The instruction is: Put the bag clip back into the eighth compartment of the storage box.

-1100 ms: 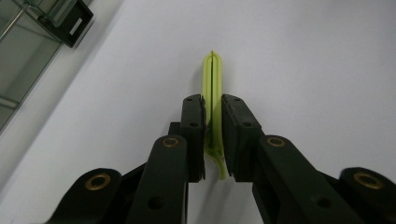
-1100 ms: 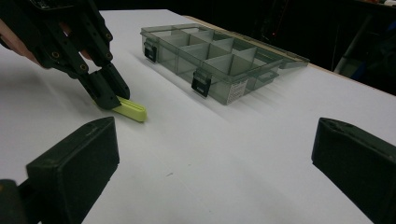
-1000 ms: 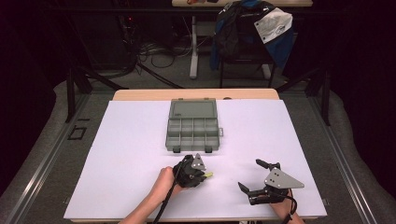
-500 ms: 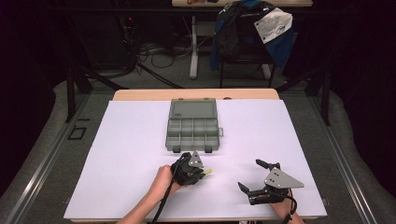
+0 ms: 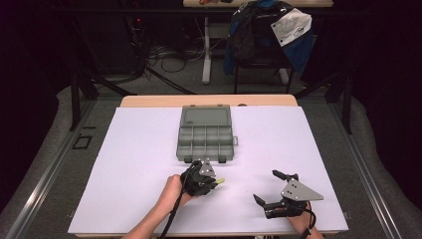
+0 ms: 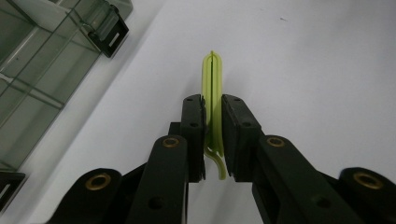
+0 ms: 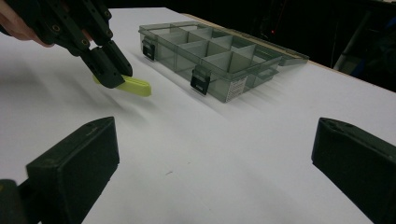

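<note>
Looking down from the high view, the left tongs [image 5: 215, 182] sit on the white worktop [image 5: 129, 169] just in front of the open grey compartment box [image 5: 205, 135], a yellow-green clip [image 5: 219, 181] poking from their tip; the right tongs [image 5: 267, 188] rest well apart, jaws spread. In the left gripper view, both pads [image 6: 195, 135] are clenched on the clip [image 6: 213, 88], which stands edgewise and juts past them. In the right gripper view, the released tongs [image 7: 215, 158] face the box [image 7: 215, 58] and the clip [image 7: 135, 86].
</note>
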